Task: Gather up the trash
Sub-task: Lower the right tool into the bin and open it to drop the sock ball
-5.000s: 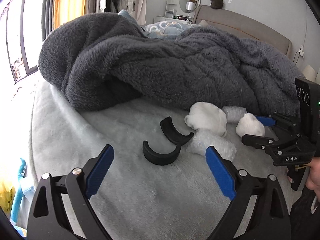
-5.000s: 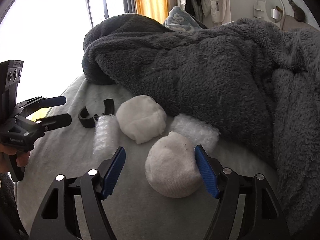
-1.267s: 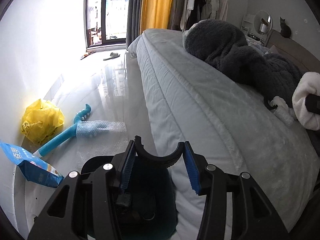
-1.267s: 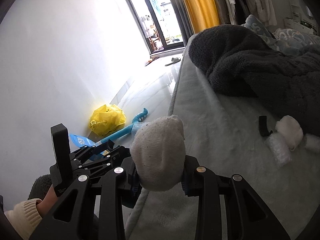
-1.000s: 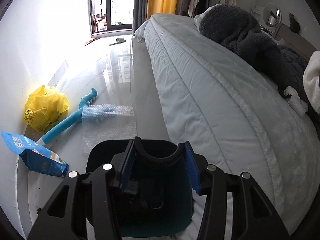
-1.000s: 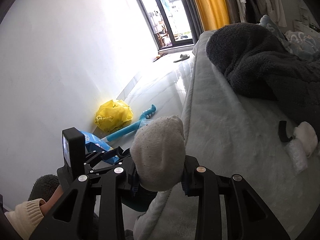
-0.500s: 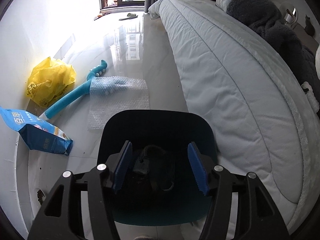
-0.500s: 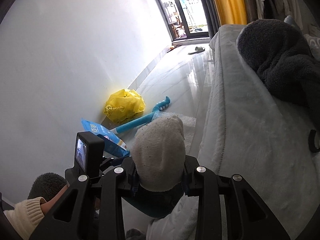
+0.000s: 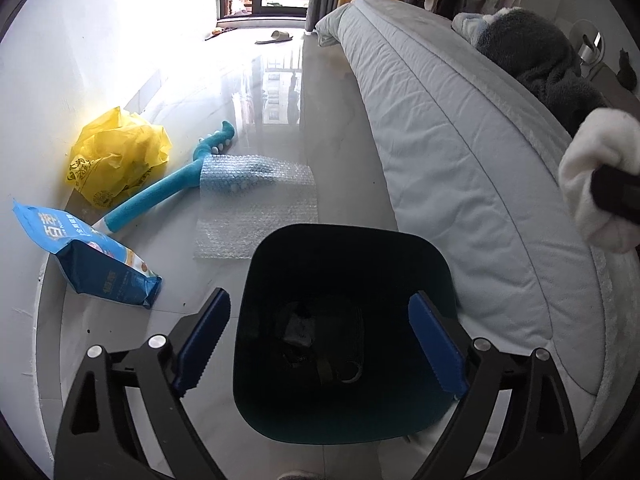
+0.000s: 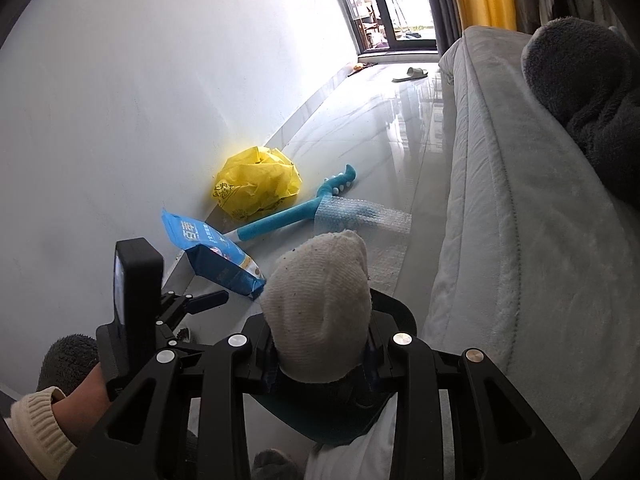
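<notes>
A dark teal bin (image 9: 348, 230) stands on the floor beside the bed, with dark scraps (image 9: 316, 340) lying at its bottom. My left gripper (image 9: 320, 316) hangs over the bin's mouth, its jaws opening wide with nothing between them. In the right wrist view my right gripper (image 10: 320, 356) is shut on a white fabric ball (image 10: 320, 304) just above the bin (image 10: 320, 420). That ball (image 9: 596, 184) also shows at the right edge of the left wrist view. The left gripper (image 10: 200, 302), held by a hand in a cream sleeve, sits at lower left.
On the glossy floor lie a bubble wrap sheet (image 9: 256, 208), a blue toy stick (image 9: 160, 192), a blue pouch (image 9: 88, 256) and a yellow plastic bag (image 9: 116, 156) by the wall. The bed (image 9: 460, 152) with a grey blanket (image 9: 536, 52) runs along the right.
The left gripper let go of the black curved piece over the bin and its jaws spread wide. Both grippers moved closer over the bin. The right still grips the white ball.
</notes>
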